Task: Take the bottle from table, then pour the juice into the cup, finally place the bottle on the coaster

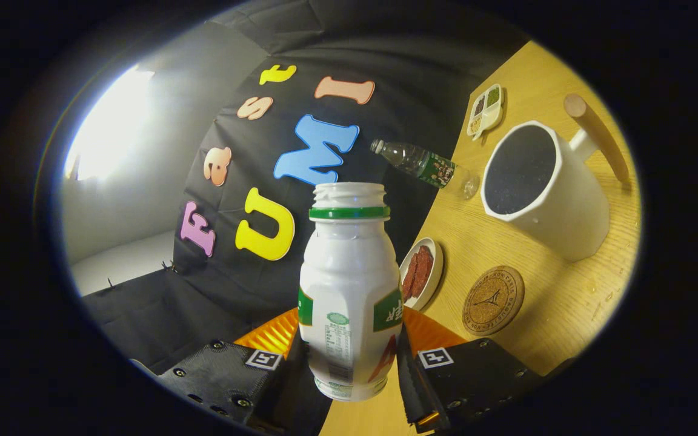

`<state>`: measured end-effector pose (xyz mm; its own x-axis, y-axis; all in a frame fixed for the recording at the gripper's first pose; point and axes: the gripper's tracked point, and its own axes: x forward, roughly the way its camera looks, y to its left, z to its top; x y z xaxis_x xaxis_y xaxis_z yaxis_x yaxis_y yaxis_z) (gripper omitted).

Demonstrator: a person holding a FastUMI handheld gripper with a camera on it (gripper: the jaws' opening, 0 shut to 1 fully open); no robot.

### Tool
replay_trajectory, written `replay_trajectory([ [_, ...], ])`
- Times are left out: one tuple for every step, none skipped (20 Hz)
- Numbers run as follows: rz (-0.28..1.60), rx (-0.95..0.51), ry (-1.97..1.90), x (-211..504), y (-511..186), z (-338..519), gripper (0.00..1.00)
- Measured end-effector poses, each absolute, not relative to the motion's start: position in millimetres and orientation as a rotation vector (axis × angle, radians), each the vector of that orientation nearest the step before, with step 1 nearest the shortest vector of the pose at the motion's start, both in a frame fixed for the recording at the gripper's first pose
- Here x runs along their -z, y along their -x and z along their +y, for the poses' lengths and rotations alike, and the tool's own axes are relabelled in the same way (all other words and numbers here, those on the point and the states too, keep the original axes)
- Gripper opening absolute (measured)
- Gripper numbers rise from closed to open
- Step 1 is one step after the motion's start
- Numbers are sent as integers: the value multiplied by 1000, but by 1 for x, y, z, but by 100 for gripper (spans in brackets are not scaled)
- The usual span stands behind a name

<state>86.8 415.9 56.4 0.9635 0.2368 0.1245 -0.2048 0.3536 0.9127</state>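
Wooden tabletop (573, 290) ran off beyond the tongs on their right side, seen at a strong tilt, with the booth's black cloth wall (422, 66) and a pale grey wall behind it, where a bright light glared. The gripper (349, 363) was clenched on the white bottle (349, 284), one finger pressing each flank of its lower body, so the bottle stood straight out between the fingers. Its mouth was uncapped, with a green ring under the threads. Ahead of the tongs and to their right lay the round cork coaster (493, 300), bare on the wood. Further on past the coaster stood the white cup (546, 188), dark inside, its wooden handle pointing away from the bottle. A small white dish (422, 274) holding reddish slices sat just beside the bottle's shoulder. Beyond that, a clear plastic bottle (425, 163) with a green label stood near the cloth, and a small divided tray (485, 111) lay further back.
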Motion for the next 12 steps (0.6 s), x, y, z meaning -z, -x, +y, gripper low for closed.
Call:
replay_trajectory([
  [31, -288, -1197, -56, -89, 416, 66],
  [33, -290, -1216, -56, -91, 416, 66],
  [33, -291, -1239, -56, -93, 416, 66],
  [31, -293, -1259, -57, -94, 415, 66],
  [28, -293, -1283, -58, -94, 414, 66],
  [21, -293, -1305, -60, -94, 412, 66],
  [19, -289, -1328, -61, -95, 409, 66],
  [12, -289, -1344, -62, -95, 407, 66],
  [5, -290, -1354, -64, -93, 407, 66],
  [3, -287, -1360, -64, -94, 406, 66],
  [2, -282, -1365, -63, -93, 404, 66],
  [1, -281, -1372, -64, -94, 403, 66],
])
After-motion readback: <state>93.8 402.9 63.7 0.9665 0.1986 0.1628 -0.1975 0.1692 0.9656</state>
